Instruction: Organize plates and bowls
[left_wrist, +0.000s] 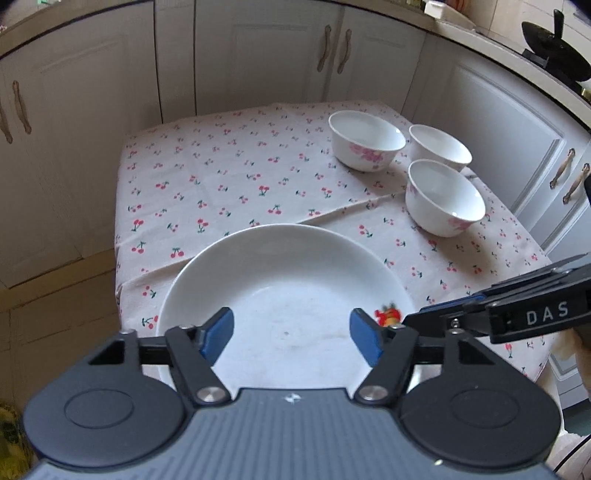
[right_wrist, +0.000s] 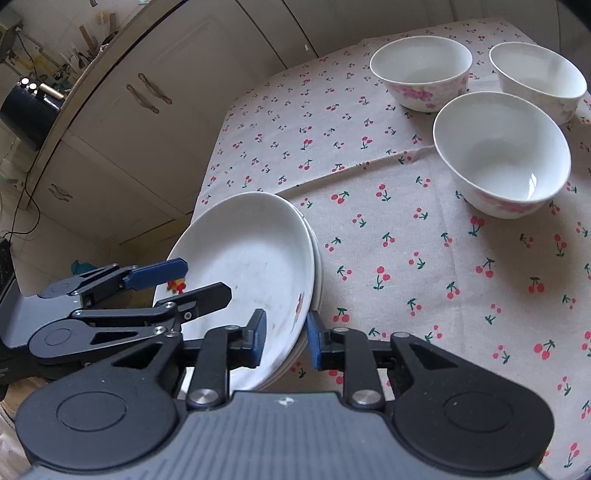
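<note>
Left wrist view: the left claw (left_wrist: 291, 334) stands wide, its blue pads (left_wrist: 218, 334) apart over the white plate (left_wrist: 284, 280) and gripping nothing. The plate lies at the near edge of the table (left_wrist: 221, 184), which is covered by a cherry-print cloth. Three white bowls (left_wrist: 365, 146) with pink flowers stand close together toward the far right corner, each upright and empty. The right claw (left_wrist: 417, 319) reaches in from the right, its tip at the plate's right rim, beside a small red motif on that rim.

Right wrist view: the right claw (right_wrist: 286, 339) is narrowly parted, its pads on either side of the rim of the stacked plates (right_wrist: 251, 251); whether they press on the rim is not clear. The stack sits at the table's (right_wrist: 406, 258) near left corner, the top plate tilted up at its far side. The left claw (right_wrist: 177, 280) enters from the left, wide, one finger above the plate and one lower. The three bowls (right_wrist: 502, 155) cluster by the far right corner
</note>
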